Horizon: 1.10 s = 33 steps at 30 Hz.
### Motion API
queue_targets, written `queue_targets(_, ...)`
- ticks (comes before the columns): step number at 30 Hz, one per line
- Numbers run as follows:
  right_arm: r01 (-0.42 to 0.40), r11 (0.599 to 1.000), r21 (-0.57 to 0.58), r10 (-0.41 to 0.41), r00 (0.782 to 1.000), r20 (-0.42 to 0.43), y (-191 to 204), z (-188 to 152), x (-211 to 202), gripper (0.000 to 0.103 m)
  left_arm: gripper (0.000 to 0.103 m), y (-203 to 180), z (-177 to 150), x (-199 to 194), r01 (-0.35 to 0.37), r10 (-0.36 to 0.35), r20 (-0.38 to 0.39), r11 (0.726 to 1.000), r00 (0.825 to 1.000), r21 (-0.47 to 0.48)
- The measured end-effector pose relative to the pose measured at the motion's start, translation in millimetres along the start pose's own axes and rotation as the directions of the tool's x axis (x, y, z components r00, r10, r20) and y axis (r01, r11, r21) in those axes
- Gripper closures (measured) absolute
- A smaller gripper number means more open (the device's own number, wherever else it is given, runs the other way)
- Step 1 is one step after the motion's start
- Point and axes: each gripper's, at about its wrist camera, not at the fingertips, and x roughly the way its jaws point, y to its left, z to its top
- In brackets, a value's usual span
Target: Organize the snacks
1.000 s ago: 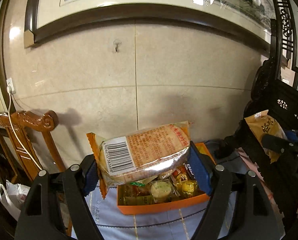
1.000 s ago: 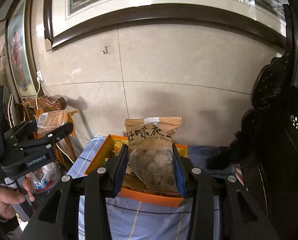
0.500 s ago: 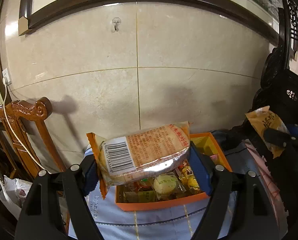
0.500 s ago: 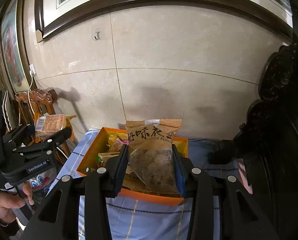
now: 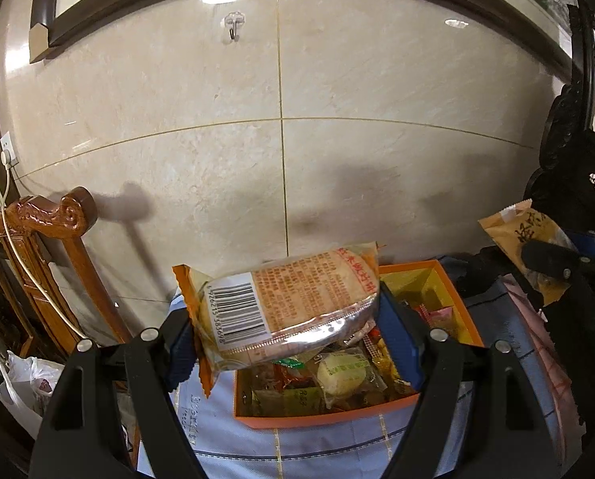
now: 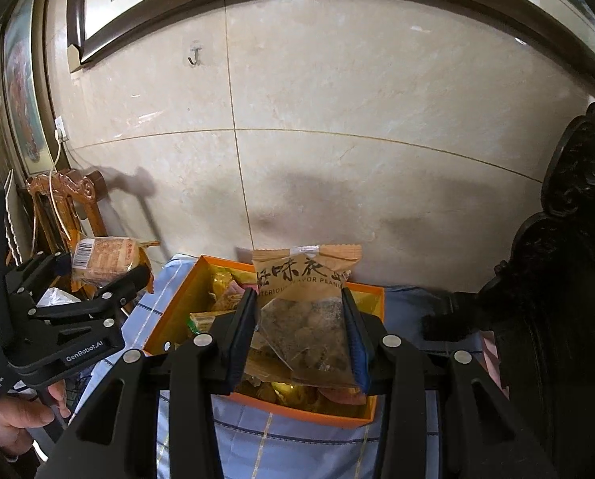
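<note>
Left wrist view has my left gripper (image 5: pixel 285 329) clamped across a silver-and-orange pack (image 5: pixel 285 303), held sideways with the barcode end to the left, hanging above the near left corner of the orange box (image 5: pixel 321 417). Right wrist view shows the right gripper (image 6: pixel 299 329) pinching a brown peanut bag (image 6: pixel 305 315) upright between its blue pads, right over the middle of the same box. So both claws are full, neither one is free.

Progress-wise I'd call it well underway but not finished. The box sits on a blue checked cloth (image 5: pixel 297 447) and already has a heap of small wrapped snacks in it, including a round pale one in a clear wrapper (image 5: pixel 341 373). The far end with the yellow lining looks less full from here. What's left, as far as I can see, is getting these two packs in. I can't see any other loose snacks outside the box, but the views don't cover much of the table.

Readable text: the brown bag has big dark Chinese characters and a line ending in "FLAVOR PEANU", the start being cut off by the gripper. The pack has red Chinese print I can't make out, plus barcode digits too small to trust. The left gripper's body reads "GenRobot.AI" in the right view.
</note>
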Motion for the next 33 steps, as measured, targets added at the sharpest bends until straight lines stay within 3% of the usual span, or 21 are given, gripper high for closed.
queue_targets(9, 0.006, 1.000, -0.006, -0.007, 1.000, -0.005, 0, 6, 13, 0.062, 0.027, -2, 4, 13, -0.001, 0.001, -0.006, 1.000, 1.000, 0.000)
queue_targets(11, -0.007, 1.000, -0.015, 0.007, 1.000, -0.004, -3, 13, 22, 0.059, 0.023, -5, 7, 22, 0.017, -0.017, -0.002, 1.000, 1.000, -0.007)
queue_targets(12, -0.002, 1.000, -0.010, 0.002, 1.000, -0.013, -5, 14, 27, 0.040, 0.008, -6, 8, 28, 0.032, -0.032, -0.009, 0.999, 0.999, -0.012)
queue_targets(13, 0.012, 1.000, 0.001, -0.012, 1.000, -0.025, -9, 15, 32, 0.024, 0.004, -6, 8, 34, 0.029, -0.029, -0.024, 0.999, 0.999, -0.021)
queue_targets(16, 0.081, 0.996, 0.042, -0.080, 0.997, -0.024, -17, 16, 29, 0.012, 0.004, -6, 6, 36, 0.018, -0.019, -0.034, 0.999, 0.999, -0.035)
queue_targets(20, 0.073, 0.996, 0.046, -0.072, 0.997, -0.008, -20, 5, 19, 0.011, 0.004, -11, -4, 30, 0.006, -0.005, -0.031, 0.999, 1.000, 0.036)
queue_targets(33, 0.038, 0.996, 0.085, -0.040, 0.999, 0.016, -5, -24, -34, 0.011, 0.004, -4, -22, -28, 0.074, -0.074, -0.009, 0.997, 0.997, 0.000)
